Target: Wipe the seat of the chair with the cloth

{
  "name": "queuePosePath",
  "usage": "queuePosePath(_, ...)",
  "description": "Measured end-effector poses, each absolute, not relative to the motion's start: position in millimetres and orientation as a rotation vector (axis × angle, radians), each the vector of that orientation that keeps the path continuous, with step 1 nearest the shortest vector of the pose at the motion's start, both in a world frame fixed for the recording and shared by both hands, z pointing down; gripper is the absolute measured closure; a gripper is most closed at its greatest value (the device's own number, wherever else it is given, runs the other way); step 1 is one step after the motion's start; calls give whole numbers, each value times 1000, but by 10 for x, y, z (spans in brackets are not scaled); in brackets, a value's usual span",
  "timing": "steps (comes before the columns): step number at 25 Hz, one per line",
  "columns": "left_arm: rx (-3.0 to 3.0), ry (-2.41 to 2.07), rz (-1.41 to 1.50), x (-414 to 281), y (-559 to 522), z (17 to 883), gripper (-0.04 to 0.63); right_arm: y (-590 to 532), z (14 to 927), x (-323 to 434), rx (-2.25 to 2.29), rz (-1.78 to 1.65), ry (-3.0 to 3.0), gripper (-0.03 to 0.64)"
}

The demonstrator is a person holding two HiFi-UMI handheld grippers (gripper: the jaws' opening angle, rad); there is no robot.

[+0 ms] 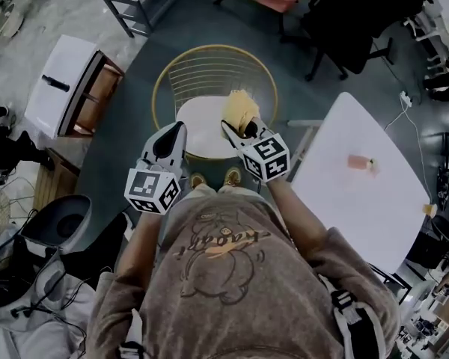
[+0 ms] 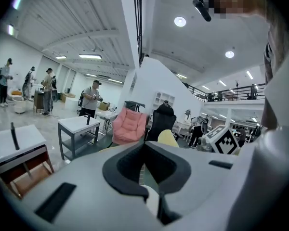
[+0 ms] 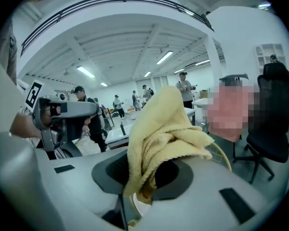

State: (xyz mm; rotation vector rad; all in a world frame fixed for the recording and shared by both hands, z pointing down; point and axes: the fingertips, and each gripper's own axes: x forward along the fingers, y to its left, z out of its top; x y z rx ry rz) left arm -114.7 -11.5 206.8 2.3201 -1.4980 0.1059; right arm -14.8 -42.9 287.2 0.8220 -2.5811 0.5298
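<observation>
Here, one chair (image 1: 199,123), one yellow cloth (image 1: 240,108) pinched in right tool (image 1: 238,129), left tool (image 1: 180,128) closed, empty.

Table (image 1: 359,193) right of chair seat (image 1: 197,128); cloth (image 1: 240,111) above

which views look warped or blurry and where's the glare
Head view: dim, fairly sharp, little bending. Left gripper view: strong fisheye, dark corners, ceiling lights glaring white. Right gripper view: same fisheye; cloth up close is clear, background softer.
</observation>
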Motion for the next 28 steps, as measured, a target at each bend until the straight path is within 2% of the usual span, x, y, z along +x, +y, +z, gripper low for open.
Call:
queuePosePath(12, 2338, -1543, 38, -1171, 130, 1859, 589, -117, 2064, 212, 933, 328, -2777, 506)
queuePosePath(28, 2441, -1635, 25, -1203, 159, 1893, 589, -28, 1888, 644, 1212, 228, -2827, 505)
